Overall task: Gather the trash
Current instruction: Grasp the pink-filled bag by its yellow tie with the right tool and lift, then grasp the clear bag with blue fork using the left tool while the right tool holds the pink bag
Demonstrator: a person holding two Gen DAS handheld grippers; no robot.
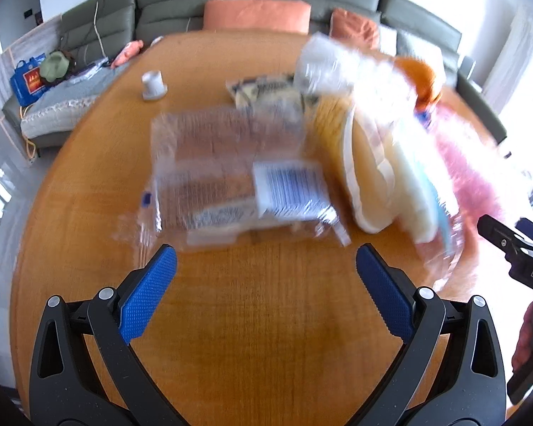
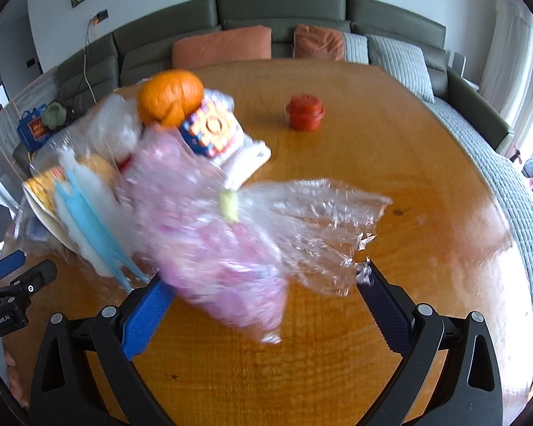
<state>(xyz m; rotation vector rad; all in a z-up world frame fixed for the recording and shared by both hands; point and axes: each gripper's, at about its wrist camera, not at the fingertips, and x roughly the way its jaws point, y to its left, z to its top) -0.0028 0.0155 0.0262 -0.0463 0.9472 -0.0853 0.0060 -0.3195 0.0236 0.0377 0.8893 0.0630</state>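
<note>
**Facing the trash heap from two sides, both tools spread and empty**

Lying just ahead of the left hand-held gripper (image 1: 265, 261), a clear plastic package (image 1: 231, 174) with a barcode label is seen flat on the tabletop (image 1: 266, 319); its near edge sits just beyond the blue pads (image 1: 149, 291), which stand wide apart with nothing between them. Its long axis is judged to run roughly crosswise to the fingers, though motion blur makes the outline uncertain. A printed wrapper (image 1: 266, 94) lies behind it, and a small white cap (image 1: 153, 85) stands well apart to the far left.

To the right of the package a mixed heap is shown: a paper bowl (image 1: 359, 177), pink plastic (image 2: 213, 234), an orange round object (image 2: 170, 96), a colourful printed packet (image 2: 211, 129) and a clear film (image 2: 319, 220). The right hand-held gripper (image 2: 266, 284) is likewise spread apart; the pink plastic and film hang between and over its pads, but whether either is touched cannot be told. A red lidded container (image 2: 305, 112) stands alone farther back.

The left tool is judged nearer to the package, the right nearer to the heap. Bare tabletop is available in front of both, and the far edge borders a green sofa (image 2: 284, 7). The two tools are close together, so crossing paths is judged the main hazard.
</note>
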